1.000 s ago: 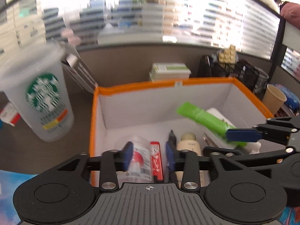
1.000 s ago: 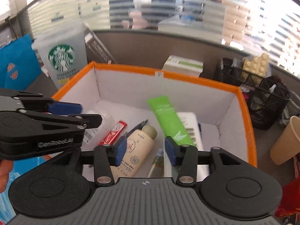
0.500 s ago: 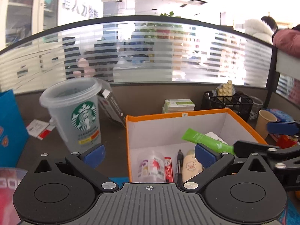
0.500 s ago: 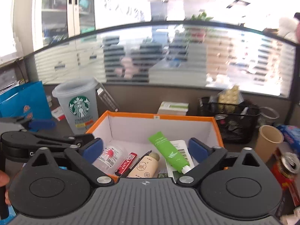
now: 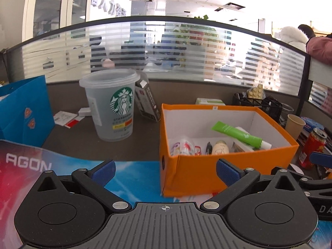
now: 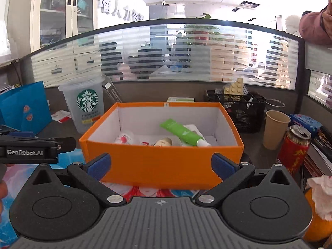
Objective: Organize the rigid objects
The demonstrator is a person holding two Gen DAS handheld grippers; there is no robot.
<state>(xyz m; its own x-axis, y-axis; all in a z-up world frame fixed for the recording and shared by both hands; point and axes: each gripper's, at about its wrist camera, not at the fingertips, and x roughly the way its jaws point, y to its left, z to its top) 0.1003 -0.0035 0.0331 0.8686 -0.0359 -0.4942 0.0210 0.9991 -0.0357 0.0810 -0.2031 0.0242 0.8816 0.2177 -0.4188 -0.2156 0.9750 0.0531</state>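
An orange box (image 5: 207, 172) (image 6: 161, 166) with a white inside stands on the desk. In it lie a green tube (image 5: 236, 133) (image 6: 182, 131), a cream bottle (image 5: 221, 147) (image 6: 164, 142), a clear pot with a red label (image 5: 182, 146) (image 6: 124, 138), a red pack (image 5: 198, 150) and a black pen (image 5: 208, 147). My left gripper (image 5: 165, 171) is open and empty, in front of the box's near left corner. My right gripper (image 6: 160, 164) is open and empty, facing the box's near wall. Each gripper shows at the edge of the other's view.
A clear Starbucks cup (image 5: 112, 105) (image 6: 85, 103) stands left of the box, a blue paper bag (image 5: 22, 110) further left. On the right are a paper cup (image 6: 275, 128), a red can (image 6: 294, 149), a black mesh basket (image 6: 238, 108) and an orange with tissue (image 6: 317, 217). A printed mat (image 5: 31, 166) covers the near desk.
Both grippers have pulled back out of the box toward me and their jaws have gone from half closed to wide open. The box now shows whole, from outside.
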